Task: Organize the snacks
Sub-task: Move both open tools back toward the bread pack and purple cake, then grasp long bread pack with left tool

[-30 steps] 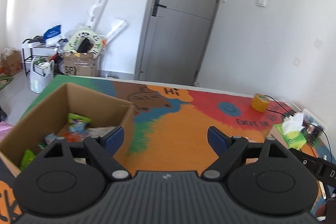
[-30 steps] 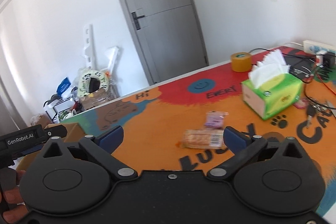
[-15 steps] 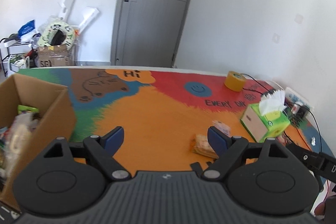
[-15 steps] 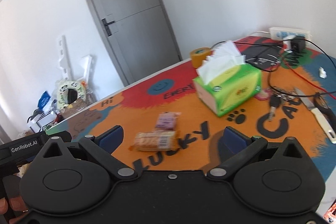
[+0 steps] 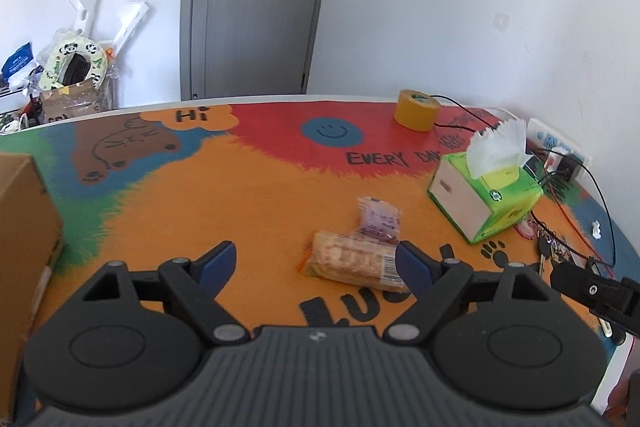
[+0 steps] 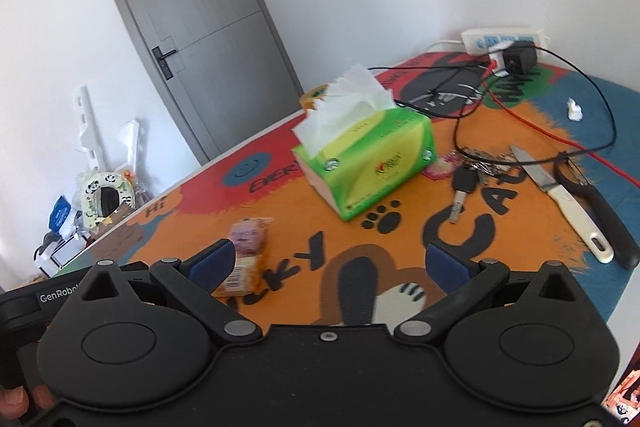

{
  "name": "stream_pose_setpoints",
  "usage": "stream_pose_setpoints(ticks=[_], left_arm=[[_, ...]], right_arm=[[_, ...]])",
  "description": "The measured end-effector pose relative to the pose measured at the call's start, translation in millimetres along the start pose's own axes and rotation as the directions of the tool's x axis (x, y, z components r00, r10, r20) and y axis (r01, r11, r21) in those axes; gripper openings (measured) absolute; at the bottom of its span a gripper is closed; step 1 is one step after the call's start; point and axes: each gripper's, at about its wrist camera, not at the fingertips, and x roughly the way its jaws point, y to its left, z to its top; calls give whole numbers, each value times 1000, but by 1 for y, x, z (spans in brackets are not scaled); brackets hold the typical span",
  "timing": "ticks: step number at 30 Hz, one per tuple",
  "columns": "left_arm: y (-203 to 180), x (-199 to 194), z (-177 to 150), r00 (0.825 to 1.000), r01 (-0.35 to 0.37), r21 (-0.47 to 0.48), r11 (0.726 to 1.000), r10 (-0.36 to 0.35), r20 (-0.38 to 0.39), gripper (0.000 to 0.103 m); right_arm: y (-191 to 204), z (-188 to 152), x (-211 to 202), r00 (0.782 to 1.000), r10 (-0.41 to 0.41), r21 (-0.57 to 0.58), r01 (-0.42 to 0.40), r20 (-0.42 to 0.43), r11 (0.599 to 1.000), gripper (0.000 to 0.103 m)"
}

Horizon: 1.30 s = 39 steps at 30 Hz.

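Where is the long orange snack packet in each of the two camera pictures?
Left wrist view: the long orange snack packet lies low and right of centre on the mat, just in front of the left gripper's right finger.
Right wrist view: the packet sits low on the left, partly hidden behind the right gripper's left finger.
Shared landmark: the green tissue box, farther back and to the right of the packet in both.

The cardboard box (image 5: 24, 227) is cut off at the left edge.

Green tissue box (image 5: 486, 201), orange mat (image 5: 240, 203)
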Motion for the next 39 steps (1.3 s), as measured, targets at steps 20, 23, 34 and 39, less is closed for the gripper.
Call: stream_pose_setpoints(ticks=[20, 23, 34, 39], left_arm=[[-30, 75, -8, 995, -3, 58, 998, 9, -100, 86], [-33, 83, -8, 994, -6, 59, 998, 12, -106, 86], [-47, 91, 1, 995, 43, 59, 997, -38, -87, 86], [-54, 100, -4, 995, 33, 99, 994, -24, -93, 87]], right_arm=[[-13, 2, 41, 998, 37, 30, -36, -49, 999, 102], [-14, 3, 48, 998, 22, 33, -20, -54, 999, 102], [-18, 7, 63, 997, 12, 36, -10, -72, 999, 102], [-21, 6, 66, 997, 9, 45, -6, -75, 999, 102]])
